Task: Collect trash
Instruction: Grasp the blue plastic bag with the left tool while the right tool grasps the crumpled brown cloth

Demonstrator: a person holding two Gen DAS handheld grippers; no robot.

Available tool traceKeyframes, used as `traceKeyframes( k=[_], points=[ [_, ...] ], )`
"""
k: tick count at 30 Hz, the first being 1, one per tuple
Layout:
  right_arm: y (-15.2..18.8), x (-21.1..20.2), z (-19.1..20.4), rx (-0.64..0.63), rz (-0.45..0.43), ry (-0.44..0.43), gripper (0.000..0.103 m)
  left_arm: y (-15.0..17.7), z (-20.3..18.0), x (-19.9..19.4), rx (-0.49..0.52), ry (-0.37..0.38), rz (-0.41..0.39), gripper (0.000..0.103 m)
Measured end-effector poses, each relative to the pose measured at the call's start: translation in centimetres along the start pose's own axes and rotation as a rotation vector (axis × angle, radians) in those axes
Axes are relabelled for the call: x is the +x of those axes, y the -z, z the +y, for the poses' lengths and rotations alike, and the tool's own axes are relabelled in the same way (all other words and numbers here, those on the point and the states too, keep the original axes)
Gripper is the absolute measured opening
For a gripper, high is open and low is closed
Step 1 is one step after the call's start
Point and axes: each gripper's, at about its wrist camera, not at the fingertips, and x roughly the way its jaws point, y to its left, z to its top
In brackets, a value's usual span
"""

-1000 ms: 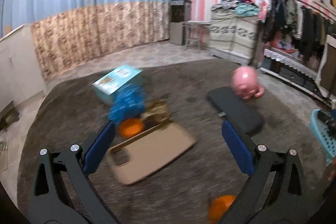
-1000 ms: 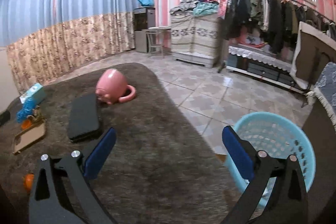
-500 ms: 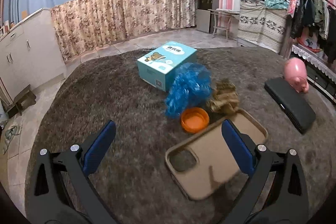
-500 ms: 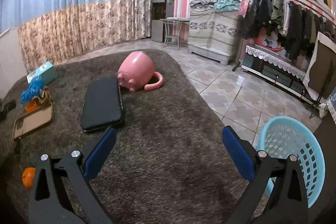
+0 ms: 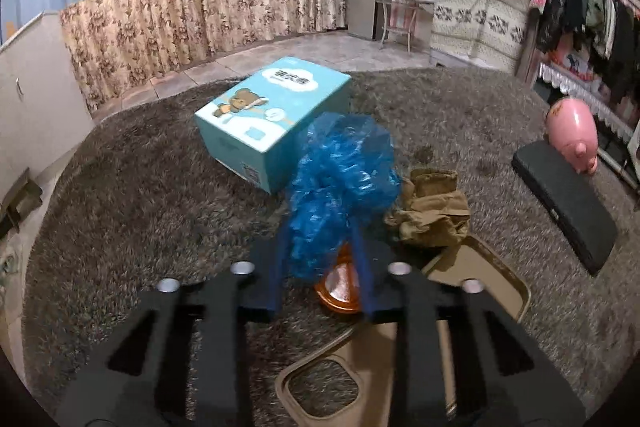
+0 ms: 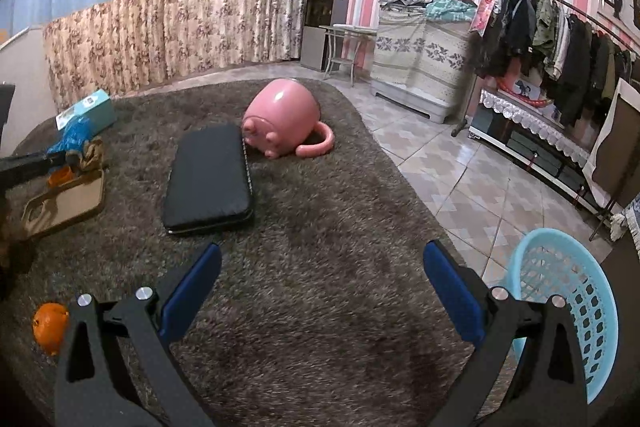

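Blue crumpled bag (image 5: pixel 340 187), on the rug (image 5: pixel 140 195) by the box (image 5: pixel 272 115), is pinched low as the left gripper (image 5: pixel 322 259) closes on it, and thin film may slip out when lifted; right gripper (image 6: pixel 320 291) gapes empty near the basket (image 6: pixel 568 307).

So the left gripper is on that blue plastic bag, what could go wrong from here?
1. The left gripper is closing on only the bottom of the blue plastic bag; loose film could slip out.
2. The orange lid lies right under the fingers and might get dragged along.
3. The basket sits off the rug by the right gripper, so the bag may drop on the way.
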Motion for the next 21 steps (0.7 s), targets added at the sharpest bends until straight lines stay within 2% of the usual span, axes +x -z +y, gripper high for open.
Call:
traceKeyframes(
  k=[3, 9, 14, 19, 21],
  points=[
    [0.0, -0.2, 0.6, -0.028, -0.012, 0.003, 0.099, 0.0, 0.8, -1.3, -0.005, -0.023, -0.043, 0.014],
    [-0.6, -0.6, 1.1, -0.042, -0.04, -0.05, 0.099, 1.6, 2.4, -5.4, 0.059, -0.119, -0.119, 0.013],
    [-2.0, -0.1, 3.0, -0.037, -0.049, -0.12, 0.099, 3.8, 6.3, -6.9, -0.012, -0.142, -0.083, 0.013],
    [-4.1, 0.8, 7.1, -0.084, -0.066, -0.21, 0.099, 5.1, 8.6, -8.4, -0.078, -0.23, -0.123, 0.013],
    [-4.9, 1.7, 9.0, -0.101, -0.055, -0.256, 0.099, 5.1, 9.0, -8.6, -0.082, -0.295, -0.144, 0.013]
  ],
)
